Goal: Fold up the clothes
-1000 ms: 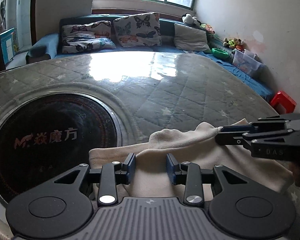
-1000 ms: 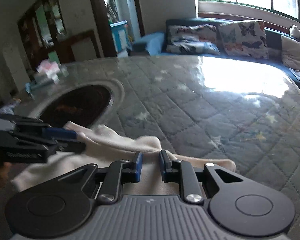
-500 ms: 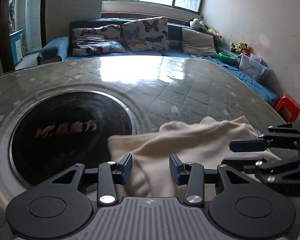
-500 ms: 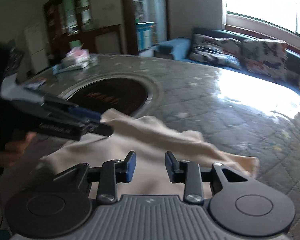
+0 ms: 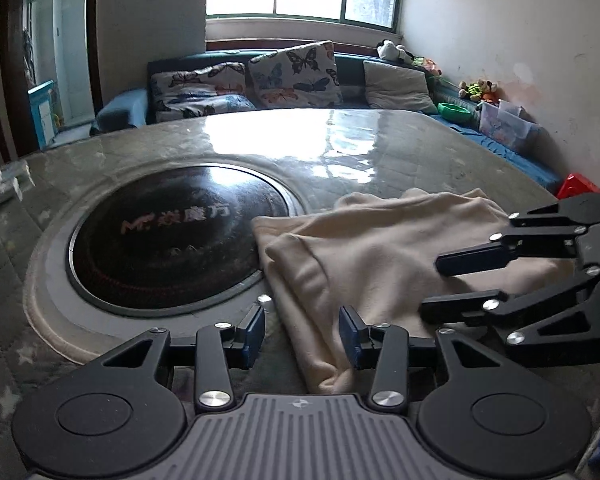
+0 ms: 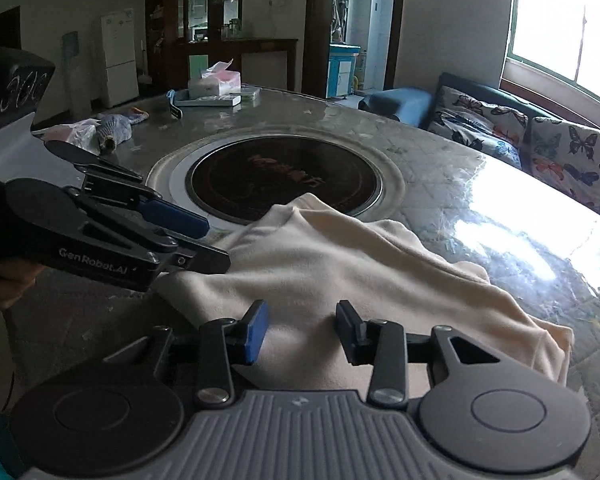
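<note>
A cream garment (image 5: 380, 248) lies loosely folded on the glass-topped table (image 5: 340, 148), beside the round black hob. My left gripper (image 5: 302, 338) is open over the garment's left edge, and that edge runs between its fingers without being pinched. From the right of this view my right gripper (image 5: 430, 284) reaches in over the cloth. In the right wrist view the garment (image 6: 320, 264) spreads under my right gripper (image 6: 302, 332), whose jaws are opening with cloth below them and nothing pressed. There my left gripper (image 6: 214, 244) hovers at the cloth's left corner.
A round black hob (image 5: 172, 232) with red lettering is set into the table left of the garment. A tissue box (image 6: 216, 82), papers and a bundle (image 6: 112, 130) sit at the far side. A sofa with butterfly cushions (image 5: 292, 76) lines the wall. A hand (image 6: 8, 284) holds the left gripper.
The right gripper's jaws have widened and let go of the cloth fold. Both grippers have swung left toward the hob, and the garment now lies flatter on the table.
</note>
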The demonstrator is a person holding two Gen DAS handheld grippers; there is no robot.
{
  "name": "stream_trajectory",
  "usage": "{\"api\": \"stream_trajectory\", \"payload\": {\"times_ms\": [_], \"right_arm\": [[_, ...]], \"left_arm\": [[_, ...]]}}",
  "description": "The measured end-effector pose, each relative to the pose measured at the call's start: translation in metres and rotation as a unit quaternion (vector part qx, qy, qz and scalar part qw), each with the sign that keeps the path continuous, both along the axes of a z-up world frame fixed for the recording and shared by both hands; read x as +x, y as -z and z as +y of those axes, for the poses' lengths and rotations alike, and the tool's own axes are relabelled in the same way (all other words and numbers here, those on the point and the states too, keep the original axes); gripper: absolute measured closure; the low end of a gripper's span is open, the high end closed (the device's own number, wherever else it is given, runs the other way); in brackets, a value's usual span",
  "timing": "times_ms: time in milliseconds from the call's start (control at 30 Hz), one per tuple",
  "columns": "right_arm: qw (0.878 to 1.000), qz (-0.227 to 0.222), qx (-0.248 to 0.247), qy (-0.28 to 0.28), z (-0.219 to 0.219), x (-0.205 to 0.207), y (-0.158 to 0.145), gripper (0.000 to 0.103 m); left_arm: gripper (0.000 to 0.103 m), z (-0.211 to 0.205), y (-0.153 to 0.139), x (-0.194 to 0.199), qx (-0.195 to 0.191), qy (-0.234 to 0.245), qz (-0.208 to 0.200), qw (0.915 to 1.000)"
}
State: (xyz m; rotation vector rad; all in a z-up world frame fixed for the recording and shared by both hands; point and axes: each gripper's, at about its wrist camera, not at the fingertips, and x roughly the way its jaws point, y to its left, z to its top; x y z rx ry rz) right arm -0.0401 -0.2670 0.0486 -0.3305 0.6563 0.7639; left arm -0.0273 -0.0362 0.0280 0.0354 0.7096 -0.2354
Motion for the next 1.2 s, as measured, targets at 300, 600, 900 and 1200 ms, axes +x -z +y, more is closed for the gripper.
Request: {"api": "stream_trajectory", "payload": {"times_ms": [300,600,900,1200], "right_arm": [[0.999,-0.016,-0.008,-0.038,0.018,-0.016,-0.003,0.068],[0.997,-0.036,-0.008,-0.062,0.038,-0.026,-0.011,0.079],[0.995,-0.043,-0.03,-0.079,0.049,-0.033,-0.01,0.079],[0.987,-0.064,-0.076,-0.123,0.071,-0.052,0.009,0.067]], "left_arm": [[0.058,0.031,-0.001,-0.001,-0.021,-0.044,0.011,0.9988],[0.055,0.05,-0.01,-0.009,-0.038,-0.066,-0.002,0.9971],[0.048,0.056,-0.012,-0.006,-0.08,-0.085,0.022,0.9929],[0.043,0.055,-0.012,0.006,-0.148,-0.116,0.06,0.9804]]}}
